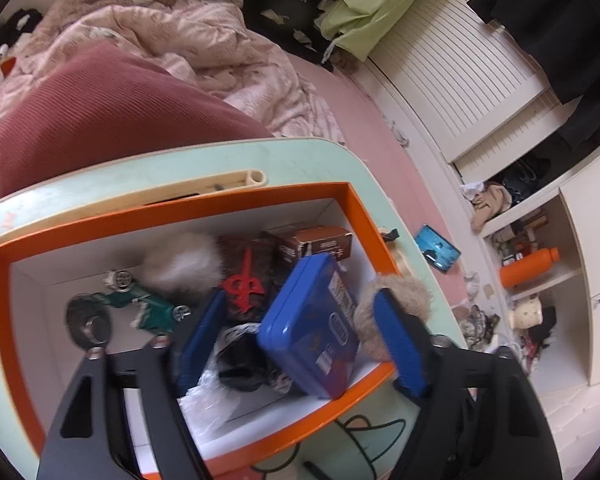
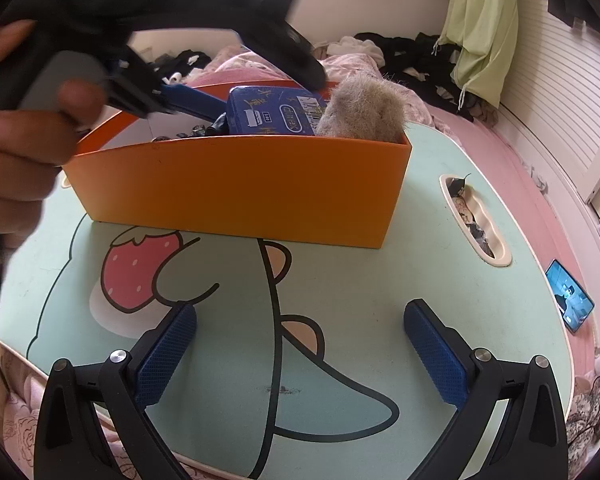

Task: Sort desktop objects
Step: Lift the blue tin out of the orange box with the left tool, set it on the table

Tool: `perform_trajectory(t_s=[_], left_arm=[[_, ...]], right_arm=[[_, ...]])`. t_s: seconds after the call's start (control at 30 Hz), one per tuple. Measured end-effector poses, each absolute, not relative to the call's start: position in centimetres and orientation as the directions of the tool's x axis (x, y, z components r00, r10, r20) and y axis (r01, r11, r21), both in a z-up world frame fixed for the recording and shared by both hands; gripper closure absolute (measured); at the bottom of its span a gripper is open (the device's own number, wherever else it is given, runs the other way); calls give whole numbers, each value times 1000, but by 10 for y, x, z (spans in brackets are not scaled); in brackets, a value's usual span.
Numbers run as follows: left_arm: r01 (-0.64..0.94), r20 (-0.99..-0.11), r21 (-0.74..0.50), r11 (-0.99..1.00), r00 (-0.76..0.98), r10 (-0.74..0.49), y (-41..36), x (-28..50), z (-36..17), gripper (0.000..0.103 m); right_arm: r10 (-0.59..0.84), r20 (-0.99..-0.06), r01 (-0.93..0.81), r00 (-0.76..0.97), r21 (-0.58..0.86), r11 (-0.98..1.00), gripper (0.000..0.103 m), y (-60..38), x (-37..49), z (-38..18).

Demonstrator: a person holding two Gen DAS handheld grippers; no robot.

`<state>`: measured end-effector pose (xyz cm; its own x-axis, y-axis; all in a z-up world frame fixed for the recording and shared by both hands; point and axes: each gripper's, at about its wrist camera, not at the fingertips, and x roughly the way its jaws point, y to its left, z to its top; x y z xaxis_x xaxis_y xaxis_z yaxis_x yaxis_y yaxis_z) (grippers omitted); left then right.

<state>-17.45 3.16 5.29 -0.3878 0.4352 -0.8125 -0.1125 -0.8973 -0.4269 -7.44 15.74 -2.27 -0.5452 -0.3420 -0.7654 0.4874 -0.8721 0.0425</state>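
Blue tin [image 1: 312,328], rigid, slick-lidded and likely light, leans tilted in orange box [image 1: 172,210] on worktop [image 2: 340,240], between left gripper [image 1: 300,332] fingers, contact unclear; best pinched across narrow edges; right gripper [image 2: 300,344] fingers wide apart, empty.

A mint cartoon-printed lap table [image 2: 340,280] carries an orange box [image 2: 240,188].

A: Background? 
B: Bed with rumpled pink floral quilt [image 1: 204,44], dark clothes heaped behind. Pale green curtain [image 2: 484,28] at white slatted wall panels [image 1: 456,80].
A: Storage? 
B: White open shelving unit [image 1: 560,240], cluttered, orange bottle [image 1: 528,268] lying inside. Daylight, soft.
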Motion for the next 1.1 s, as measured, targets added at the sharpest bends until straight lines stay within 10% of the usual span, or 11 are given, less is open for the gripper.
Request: perform_trajectory(t_s=[0.6, 1.1], left_arm=[[-191, -857, -337, -922, -344, 384, 73, -195, 33, 67], [-233, -616, -464, -855, -609, 500, 14, -114, 123, 83]], right_arm=[[-344, -764, 487, -546, 45, -872, 0, 147, -78, -25], [-343, -764, 487, -547, 43, -872, 0, 146, -79, -21]])
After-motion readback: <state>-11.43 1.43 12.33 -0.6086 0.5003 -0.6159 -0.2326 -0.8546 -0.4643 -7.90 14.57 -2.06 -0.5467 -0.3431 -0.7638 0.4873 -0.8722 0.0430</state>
